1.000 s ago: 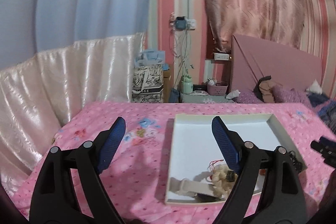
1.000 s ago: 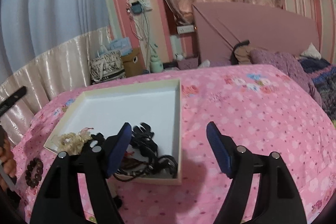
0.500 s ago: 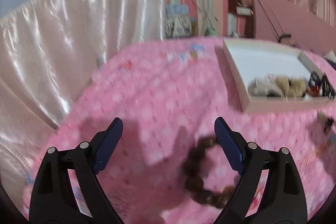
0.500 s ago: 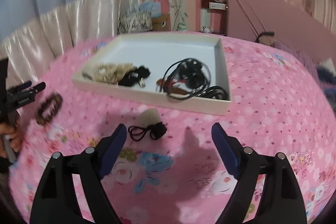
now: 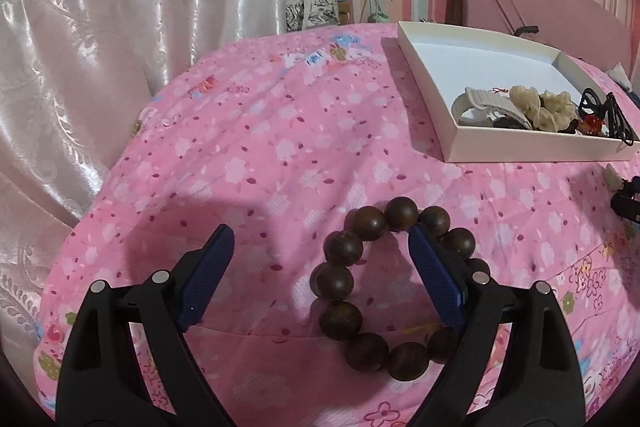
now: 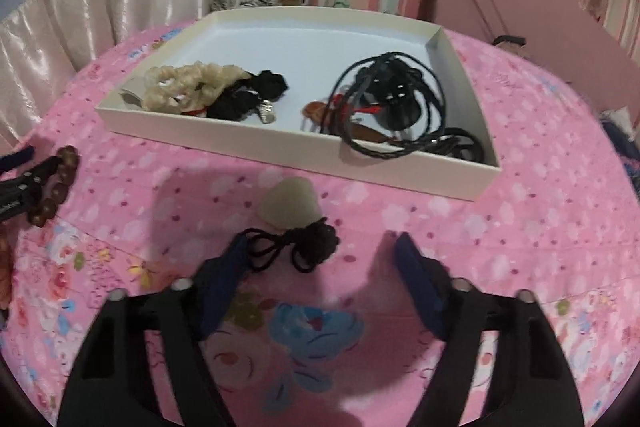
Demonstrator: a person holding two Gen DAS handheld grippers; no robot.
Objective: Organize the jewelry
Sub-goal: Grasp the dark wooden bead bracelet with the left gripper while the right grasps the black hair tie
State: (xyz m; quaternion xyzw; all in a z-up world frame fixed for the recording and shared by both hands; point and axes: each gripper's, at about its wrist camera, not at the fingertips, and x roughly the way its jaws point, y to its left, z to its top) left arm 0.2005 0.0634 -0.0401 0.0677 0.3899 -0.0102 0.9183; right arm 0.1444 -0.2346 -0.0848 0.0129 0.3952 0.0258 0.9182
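My left gripper (image 5: 320, 239) gapes over glossy round wooden bead bracelet (image 5: 394, 285), lower centre; right gripper (image 6: 320, 247) closing around black knotted cord (image 6: 298, 247), pads clear.

Soft indoor light casts dim claw shadows on the pink bedspread (image 5: 280, 147), fisheye edges bend darkly, and the right view blurs slightly.
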